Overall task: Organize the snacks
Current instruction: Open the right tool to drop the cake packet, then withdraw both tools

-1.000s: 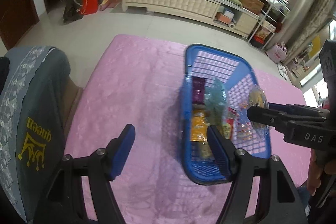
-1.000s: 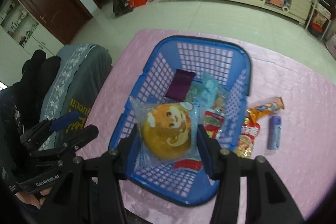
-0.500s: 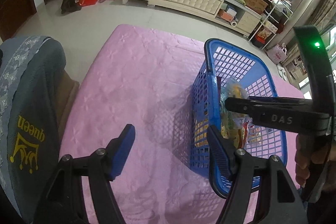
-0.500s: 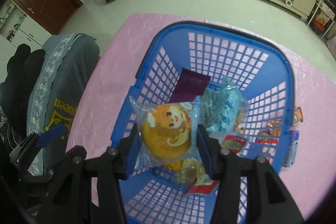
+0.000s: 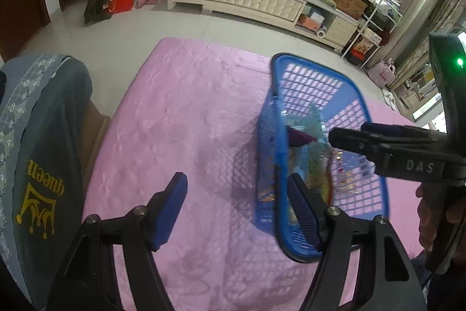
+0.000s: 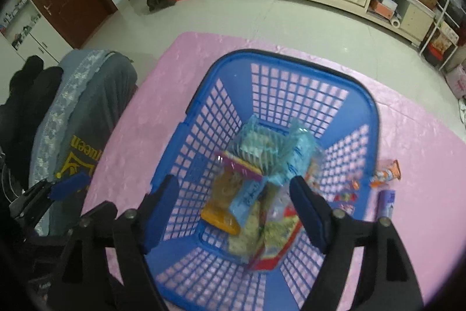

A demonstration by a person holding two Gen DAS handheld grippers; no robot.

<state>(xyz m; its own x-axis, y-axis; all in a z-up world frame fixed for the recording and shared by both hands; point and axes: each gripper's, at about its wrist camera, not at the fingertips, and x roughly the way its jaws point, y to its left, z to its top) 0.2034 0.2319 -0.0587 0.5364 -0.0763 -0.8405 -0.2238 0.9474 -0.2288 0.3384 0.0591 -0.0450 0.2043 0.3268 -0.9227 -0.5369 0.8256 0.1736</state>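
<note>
- The step in hand is dropping a snack into the blue basket (image 6: 291,112): the right gripper (image 6: 233,203) hangs over it, jaws opening, nothing pressed between the pads.
- The packets (image 6: 256,194) lie heaped on the basket floor, blurred; which one has just been let go I cannot tell.
- Outside the basket, an orange packet (image 6: 387,174) and a small purple packet (image 6: 386,203) lie on the pink counter (image 6: 180,72), just right of the rim.
- The next move probably calls for shifting right and closing on one of those.
- The left gripper (image 5: 233,212) points steeply down over bare counter beside the basket, released, holding nothing.
</note>
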